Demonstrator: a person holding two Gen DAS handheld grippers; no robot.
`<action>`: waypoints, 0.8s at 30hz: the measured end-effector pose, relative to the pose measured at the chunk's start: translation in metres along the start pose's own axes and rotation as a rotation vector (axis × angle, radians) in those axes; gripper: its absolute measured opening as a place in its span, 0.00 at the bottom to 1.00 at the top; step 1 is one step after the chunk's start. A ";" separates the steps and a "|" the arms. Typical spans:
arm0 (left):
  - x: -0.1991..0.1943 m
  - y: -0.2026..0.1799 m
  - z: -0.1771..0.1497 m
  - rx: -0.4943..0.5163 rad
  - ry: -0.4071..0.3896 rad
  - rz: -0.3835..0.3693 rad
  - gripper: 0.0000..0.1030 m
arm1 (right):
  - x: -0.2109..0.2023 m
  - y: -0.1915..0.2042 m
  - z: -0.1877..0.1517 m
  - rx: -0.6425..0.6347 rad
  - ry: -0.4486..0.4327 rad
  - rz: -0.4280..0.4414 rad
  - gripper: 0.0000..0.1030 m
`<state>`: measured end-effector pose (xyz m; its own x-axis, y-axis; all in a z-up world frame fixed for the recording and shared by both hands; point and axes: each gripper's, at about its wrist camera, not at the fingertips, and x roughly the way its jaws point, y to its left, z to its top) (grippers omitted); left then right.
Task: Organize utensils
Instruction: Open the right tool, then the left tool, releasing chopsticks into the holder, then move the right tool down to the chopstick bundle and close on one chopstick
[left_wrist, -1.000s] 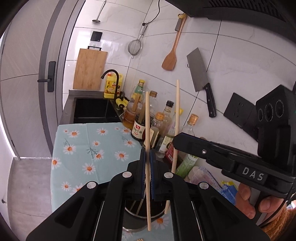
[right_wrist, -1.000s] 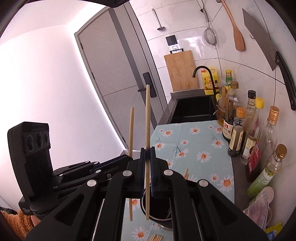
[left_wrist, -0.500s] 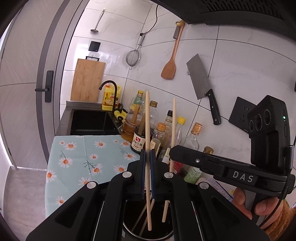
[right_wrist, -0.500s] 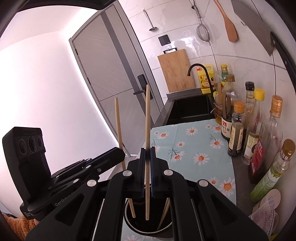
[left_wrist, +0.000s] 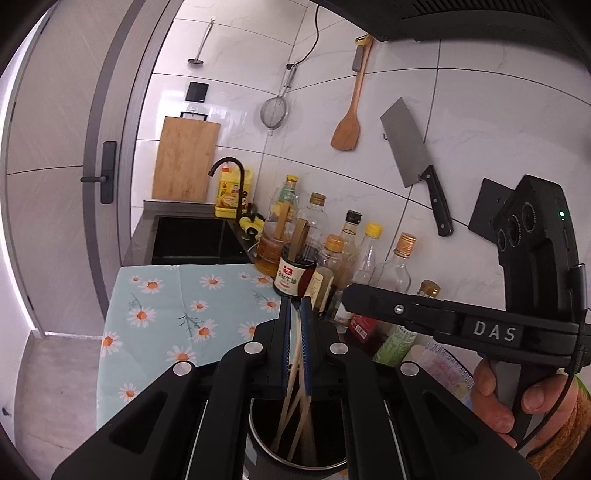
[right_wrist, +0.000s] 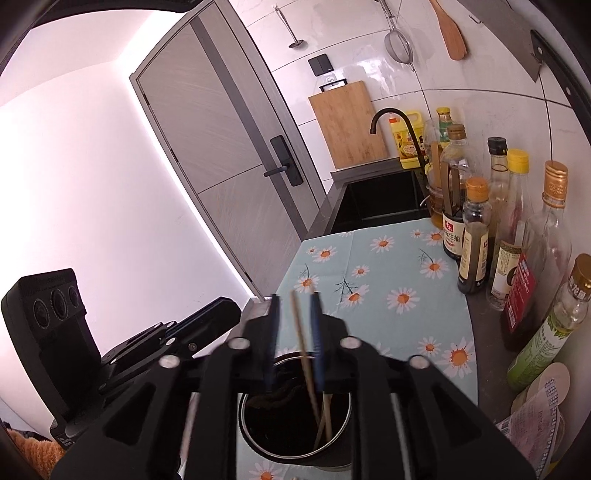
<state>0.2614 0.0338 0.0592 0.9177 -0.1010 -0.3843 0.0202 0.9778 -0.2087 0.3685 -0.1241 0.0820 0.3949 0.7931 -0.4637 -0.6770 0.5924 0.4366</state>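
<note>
Change: both chopsticks (right_wrist: 303, 343) now sit lower, tips inside the pot (right_wrist: 295, 448).
Right gripper (right_wrist: 294, 332): opening, chopstick loose between.
Left gripper (left_wrist: 295, 347): slightly apart, chopstick released.

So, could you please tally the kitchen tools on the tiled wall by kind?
Ladle: 1
Mesh strainer: 1
Wooden spatula: 1
Cleaver: 1
Wooden cutting board: 1
Total: 5, not counting a small grey-handled item beside the spatula's handle, which is too unclear to name.
</note>
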 end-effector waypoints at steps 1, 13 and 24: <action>-0.001 0.001 0.000 -0.007 0.002 -0.002 0.05 | -0.001 0.001 -0.001 0.000 0.001 -0.003 0.21; -0.034 -0.003 0.002 -0.030 0.015 0.027 0.06 | -0.029 0.017 -0.011 -0.003 0.013 0.017 0.21; -0.096 -0.026 -0.006 0.003 0.009 0.031 0.23 | -0.063 0.053 -0.047 -0.058 0.119 0.031 0.40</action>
<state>0.1707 0.0173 0.0963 0.9141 -0.0724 -0.3990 -0.0068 0.9811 -0.1936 0.2787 -0.1489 0.0983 0.2996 0.7863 -0.5403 -0.7240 0.5562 0.4081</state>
